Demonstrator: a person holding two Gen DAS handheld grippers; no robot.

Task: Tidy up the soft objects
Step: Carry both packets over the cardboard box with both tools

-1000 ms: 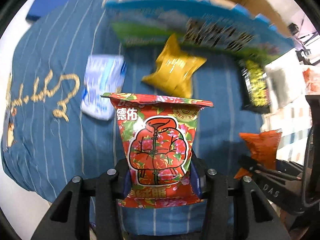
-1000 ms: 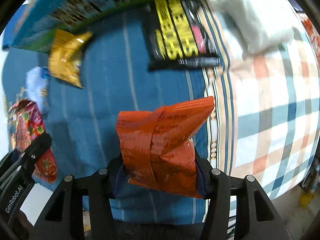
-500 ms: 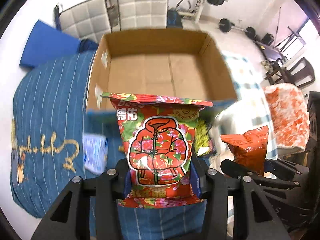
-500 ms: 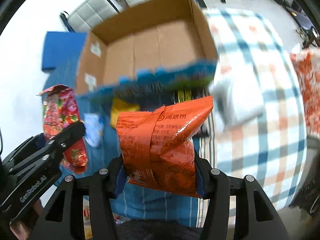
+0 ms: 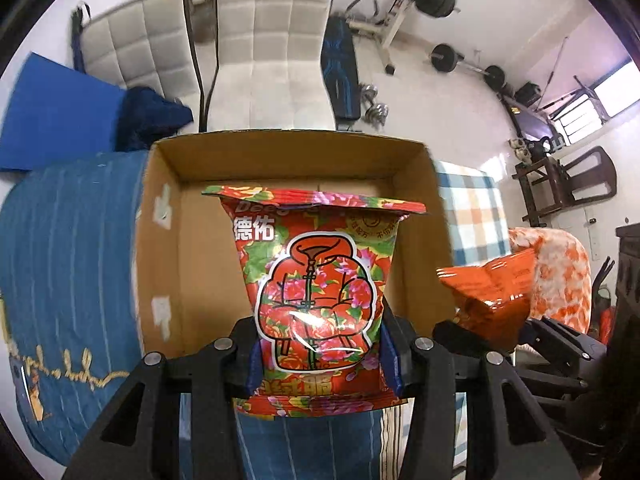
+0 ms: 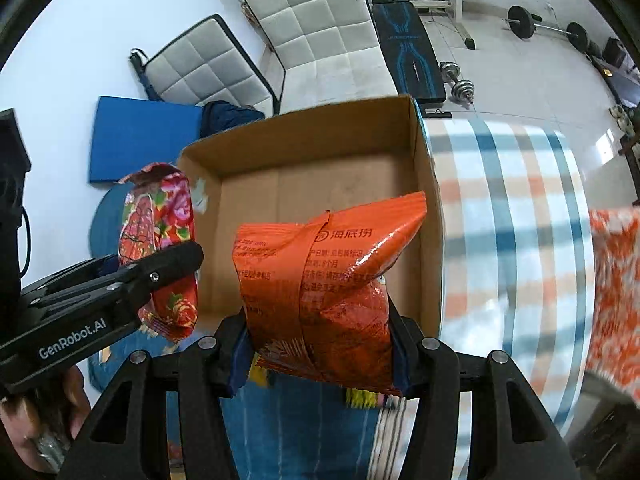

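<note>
Clamping the floral packet (image 5: 320, 300) and orange packet (image 6: 320, 292), both hand-held grippers have risen over the cardboard box (image 5: 160, 240).

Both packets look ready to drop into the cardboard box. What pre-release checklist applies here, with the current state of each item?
1. Left gripper shut on floral packet: ok.
2. Right gripper shut on orange packet: ok.
3. Cardboard box open at the top: ok.
4. Visible box floor bare: ok; parts hidden behind the packets: cannot tell.
5. Packets inside the box rim: cannot tell, height is unclear.
6. Grippers apart from each other: ok.
</note>
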